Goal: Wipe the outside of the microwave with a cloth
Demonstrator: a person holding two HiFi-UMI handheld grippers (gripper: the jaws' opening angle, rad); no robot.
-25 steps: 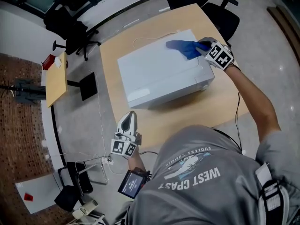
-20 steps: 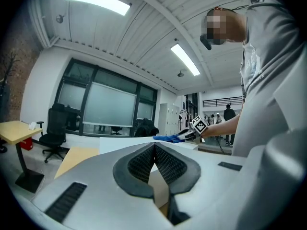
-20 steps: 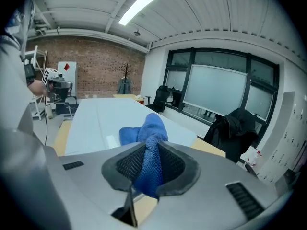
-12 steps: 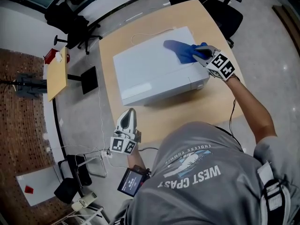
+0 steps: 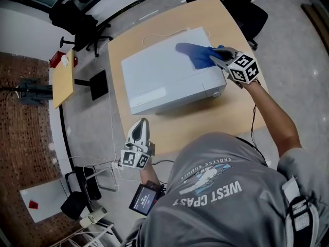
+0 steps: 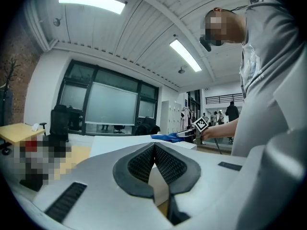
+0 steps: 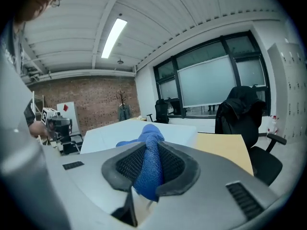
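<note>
Head view: a white microwave (image 5: 169, 76) is seen standing on a wooden table (image 5: 180, 130), with its top face turned up to the camera. A blue cloth (image 5: 194, 54) is spread on the microwave's top, toward the far right corner, with part of it bunched at the right edge. The right gripper (image 5: 215, 57) is held at that right edge, level with the top, and the bunched end of the cloth is taken between its jaws. Right gripper view: the jaws are seen closed on the cloth (image 7: 148, 164), a thick blue fold being pinched between the ribbed pads, and the microwave's white top (image 7: 120, 135) extends beyond them. The left gripper (image 5: 141, 127) is held low on the near side of the microwave, off its near left corner and well apart from it, touching nothing. Left gripper view: the jaws of the left gripper (image 6: 154, 150) are pressed together with nothing between them; the microwave (image 6: 115, 143) is seen past them, with the cloth (image 6: 165, 137) lying on its top. A black office chair (image 5: 247, 12) is noted beyond the microwave's far right corner, off the table. A thin white cable (image 5: 154, 37) is laid on the table just behind the microwave.
</note>
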